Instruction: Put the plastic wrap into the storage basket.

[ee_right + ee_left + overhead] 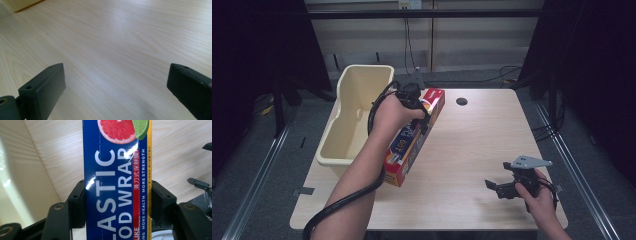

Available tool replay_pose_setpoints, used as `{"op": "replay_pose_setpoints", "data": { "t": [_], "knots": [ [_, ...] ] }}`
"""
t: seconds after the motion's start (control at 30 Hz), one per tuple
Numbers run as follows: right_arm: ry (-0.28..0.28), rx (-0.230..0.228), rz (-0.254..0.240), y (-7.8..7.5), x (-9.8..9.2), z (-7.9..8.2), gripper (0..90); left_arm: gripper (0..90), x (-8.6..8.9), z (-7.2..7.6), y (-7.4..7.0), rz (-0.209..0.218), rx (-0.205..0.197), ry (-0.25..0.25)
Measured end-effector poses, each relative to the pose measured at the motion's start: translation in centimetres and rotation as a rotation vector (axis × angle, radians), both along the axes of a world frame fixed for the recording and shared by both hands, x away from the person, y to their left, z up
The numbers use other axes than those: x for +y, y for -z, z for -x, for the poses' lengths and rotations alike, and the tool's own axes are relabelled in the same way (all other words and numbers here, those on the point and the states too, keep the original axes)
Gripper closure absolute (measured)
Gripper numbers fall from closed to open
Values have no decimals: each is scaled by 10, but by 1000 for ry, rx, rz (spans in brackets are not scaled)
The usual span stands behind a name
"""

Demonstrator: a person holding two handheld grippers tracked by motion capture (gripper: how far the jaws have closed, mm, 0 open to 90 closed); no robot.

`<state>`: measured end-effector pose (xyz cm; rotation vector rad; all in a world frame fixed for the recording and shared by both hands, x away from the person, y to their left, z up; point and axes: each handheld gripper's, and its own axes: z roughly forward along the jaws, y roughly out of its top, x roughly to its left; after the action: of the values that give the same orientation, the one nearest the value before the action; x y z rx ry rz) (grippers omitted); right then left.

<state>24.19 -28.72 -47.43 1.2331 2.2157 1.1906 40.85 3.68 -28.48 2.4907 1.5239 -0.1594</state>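
Left of table centre, plastic wrap box is clamped across its width by the left gripper, jaws pressed on both long sides per the left gripper view; grip sits in the far half of the box. Box is long and narrow, blue face with red/yellow edges, grapefruit and lime graphic toward its far end. Long axis runs diagonally: far end points away and to the right, near end toward the person and to the left, near end low at the table, far end looks raised, can't confirm from the high view. Just left of it: cream plastic bin, tall-walled, overhanging the table's left edge, nothing visible inside. Box lies just beside the bin's right wall; touching or not, can't tell. Right gripper is near the front right corner, well apart from the box, jaws spread wide with bare wood between them in the right gripper view, holding nothing. Table is light wood grain with a dark round hole near the far edge. Beyond: grey floor, cables trailing on it, pale wall panels at the back, dark curtains both sides, metal rails along the floor left and right.
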Motion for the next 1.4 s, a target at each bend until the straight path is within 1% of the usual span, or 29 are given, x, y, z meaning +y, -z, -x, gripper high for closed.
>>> {"op": "replay_pose_setpoints", "data": {
  "t": [0.03, 0.07, 0.1, 0.13, 0.17, 0.2, 0.27, 0.3, 0.37, 0.43, 0.47, 0.53, 0.6, 0.67, 0.83, 0.87, 0.9, 0.93, 0.97, 1.0, 1.07, 1.1, 1.13, 1.17, 1.2, 1.23, 1.3, 1.33, 1.4],
  "knots": [
    [-3, 1, 1, 0, 0, 0, 18, 411, 1, 0, -2, -1, 1, -5],
    [-2, 1, 2, 0, 0, 0, 18, 411, 2, 0, -3, 8, 5, -4],
    [0, 1, 2, 0, 0, 0, 18, 411, 3, 0, -4, 8, 0, -14],
    [0, 0, 3, 0, 0, 0, 18, 411, 5, 0, -6, 9, 1, -8],
    [-1, 0, 3, 0, 0, 0, 18, 410, 5, 0, -7, 13, -2, -19],
    [-2, -1, 3, 0, 0, 0, 18, 411, 7, 0, -8, 7, -1, -11],
    [-1, -1, 5, 0, 0, 0, 19, 411, 9, 0, -9, 13, -1, -24],
    [-2, -2, 7, 0, 0, 0, 19, 411, 11, -1, -10, 15, 8, -19],
    [-2, -1, 7, 0, 1, 0, 18, 411, 13, 0, -12, 12, 2, -28],
    [-5, -1, 7, 0, 1, 1, 19, 411, 15, 0, -13, 15, 2, -37],
    [-6, 0, 8, 0, 1, 0, 19, 411, 17, 0, -14, 10, 5, -35],
    [-4, 0, 7, 0, 1, 0, 18, 411, 18, -1, -15, 17, 6, -44],
    [-6, -2, 7, 0, 1, 0, 19, 411, 20, -1, -17, 16, -2, -54],
    [-4, -2, 9, 0, 1, 0, 19, 411, 23, -2, -19, 24, -2, -52],
    [-4, 0, 8, 0, 1, 0, 18, 411, 26, -2, -22, 22, -1, -61],
    [-3, 0, 7, 0, 1, 0, 19, 411, 27, -2, -23, 18, 6, -59],
    [-3, -1, 8, 0, 1, 0, 18, 411, 28, -2, -23, 24, -1, -65],
    [-3, 0, 7, 0, 1, 0, 19, 411, 29, -2, -24, 31, 1, -69],
    [-2, 2, 7, 0, 1, 0, 19, 411, 30, -3, -25, 28, 0, -63],
    [-3, 3, 7, 0, 1, 0, 19, 411, 31, -2, -26, 28, -1, -75],
    [-5, 0, 7, 0, 1, 0, 19, 411, 33, -2, -28, 20, -4, -75],
    [-5, -1, 6, 0, 1, 0, 18, 411, 34, -2, -29, 27, -4, -84],
    [-3, -2, 7, 0, 1, 0, 19, 411, 35, -2, -30, 20, -3, -82],
    [-3, -1, 7, 0, 1, 0, 19, 411, 36, -2, -31, 27, -4, -85],
    [-4, -1, 6, 0, 1, 0, 19, 411, 37, -2, -32, 27, -3, -91],
    [-1, 0, 6, 0, 1, 0, 19, 411, 39, -3, -33, 25, -5, -86],
    [0, 3, 4, 0, 1, 0, 19, 411, 41, -3, -34, 31, -7, -95],
    [-2, 1, 5, 0, 1, 0, 18, 411, 43, -3, -35, 24, -7, -99],
    [-5, 3, 6, 0, 1, 0, 19, 411, 45, -3, -36, 31, -7, -107]
  ]
}}
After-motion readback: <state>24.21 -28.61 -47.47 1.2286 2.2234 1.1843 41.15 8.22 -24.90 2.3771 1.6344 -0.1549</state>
